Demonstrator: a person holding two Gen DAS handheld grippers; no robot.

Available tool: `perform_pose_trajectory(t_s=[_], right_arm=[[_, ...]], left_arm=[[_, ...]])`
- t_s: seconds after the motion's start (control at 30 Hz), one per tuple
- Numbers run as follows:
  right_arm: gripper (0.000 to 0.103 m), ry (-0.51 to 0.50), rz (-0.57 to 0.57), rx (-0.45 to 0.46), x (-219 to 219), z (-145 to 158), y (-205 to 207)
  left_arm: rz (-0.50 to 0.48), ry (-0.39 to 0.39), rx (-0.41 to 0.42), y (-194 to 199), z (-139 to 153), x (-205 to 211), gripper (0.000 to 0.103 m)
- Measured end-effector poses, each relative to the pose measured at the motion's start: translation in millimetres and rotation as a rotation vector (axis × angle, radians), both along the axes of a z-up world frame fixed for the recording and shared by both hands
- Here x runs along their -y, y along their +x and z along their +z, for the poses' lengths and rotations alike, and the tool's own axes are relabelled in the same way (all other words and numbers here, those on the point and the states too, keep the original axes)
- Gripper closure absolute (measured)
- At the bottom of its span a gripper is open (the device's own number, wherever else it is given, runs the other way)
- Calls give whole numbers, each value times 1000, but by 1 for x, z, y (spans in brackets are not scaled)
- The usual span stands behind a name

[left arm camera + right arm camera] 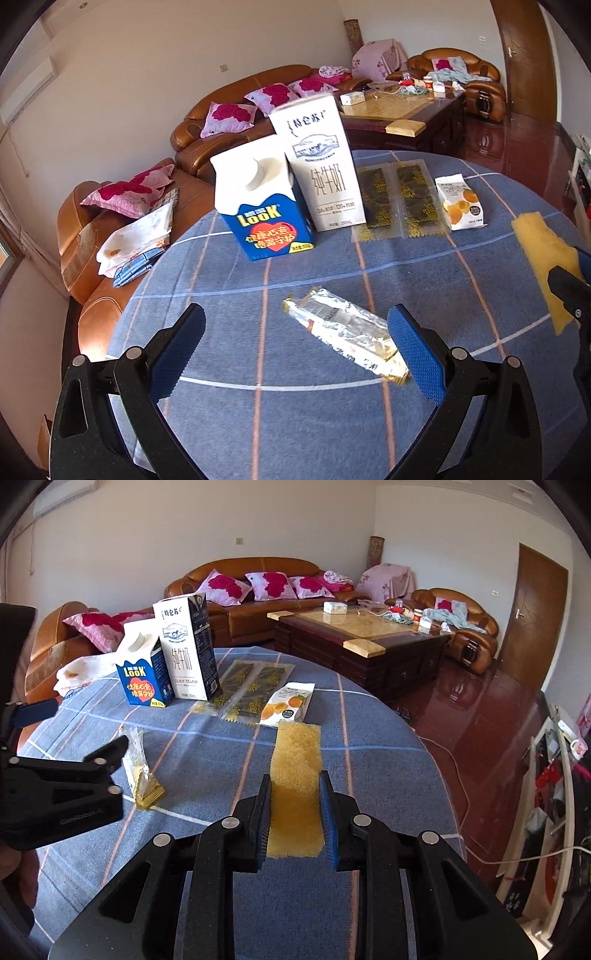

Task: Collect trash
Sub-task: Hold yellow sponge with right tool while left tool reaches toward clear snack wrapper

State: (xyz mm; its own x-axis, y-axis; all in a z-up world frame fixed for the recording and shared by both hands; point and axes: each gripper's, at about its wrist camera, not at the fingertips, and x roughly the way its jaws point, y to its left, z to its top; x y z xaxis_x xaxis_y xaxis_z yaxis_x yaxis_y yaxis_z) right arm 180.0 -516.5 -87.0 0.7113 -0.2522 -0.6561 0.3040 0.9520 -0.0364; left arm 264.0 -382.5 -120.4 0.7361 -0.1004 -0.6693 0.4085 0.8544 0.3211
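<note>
The right gripper [294,805] has its two fingers pressed against the sides of a yellow sponge [296,764], which sticks out forward past the fingertips and is held above the blue checked tablecloth [221,849] of the round table. From the left wrist camera the same sponge [546,258] shows at the right edge, pinched by the dark fingers there.

The left gripper [295,354] hangs low over the cloth with its blue-padded fingers spread wide, gripping nothing. A crumpled silver foil wrapper [343,332] lies flat on the cloth between those fingers, slanting toward the right-hand pad, its near gold-edged end just beside or touching that pad; I cannot tell which. In the right wrist view the wrapper [140,771] lies just ahead of the left gripper [74,775].

Farther back on the table stand two cartons side by side, touching or nearly so: a short blue and white "Look" carton [262,199] and a taller white milk carton [321,162]. To the right of them lie two dark flat sachets with gold print [395,199], and next to those a small white snack packet with orange pictures [460,203]. Beyond the table sit a brown leather sofa [258,590] with pink rose cushions and a dark wooden coffee table [369,638].
</note>
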Motion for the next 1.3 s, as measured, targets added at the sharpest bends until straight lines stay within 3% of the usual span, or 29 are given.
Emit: perform_pose_trajectory(t_s=[0.17, 0.27, 0.33, 0.4, 0.53, 0.63, 0.7, 0.77, 0.8, 1.07, 1.13, 1.17, 1.2, 1.27, 1.3], right_arm=[[78, 1, 21, 13, 2, 1, 4], [78, 6, 32, 14, 1, 1, 7], [78, 18, 31, 18, 4, 1, 8], [78, 26, 30, 23, 5, 1, 8], [78, 20, 30, 22, 6, 2, 7], [78, 14, 26, 19, 7, 2, 6], [78, 13, 21, 14, 7, 1, 7], [78, 10, 19, 13, 7, 2, 7], [78, 8, 19, 12, 5, 1, 7], [78, 6, 11, 16, 5, 1, 5], [78, 8, 10, 16, 5, 1, 6], [78, 9, 9, 17, 5, 2, 5], [78, 11, 7, 20, 5, 2, 5], [78, 18, 3, 22, 7, 2, 5], [78, 20, 3, 22, 7, 2, 5]], left_arm=[[-18, 65, -41, 4, -25, 18, 6], [-33, 53, -54, 2, -27, 19, 7], [-50, 28, -80, 2, -27, 16, 14], [-70, -5, -117, 1, -26, 11, 30], [-116, -30, -153, -3, -27, 10, 46], [-162, -35, -170, -9, -27, 11, 67], [-193, -29, -171, -16, -28, 13, 89], [-210, -14, -165, -20, -28, 14, 101], [-212, -19, -169, -20, -27, 13, 103], [-177, -52, -151, -15, -12, -7, 103], [-162, -55, -143, -14, -9, -9, 98], [-151, -53, -135, -13, -8, -9, 84], [-143, -48, -128, -14, -7, -9, 57], [-128, -44, -111, -14, -7, -9, 45], [-126, -41, -116, -13, -8, -7, 47]])
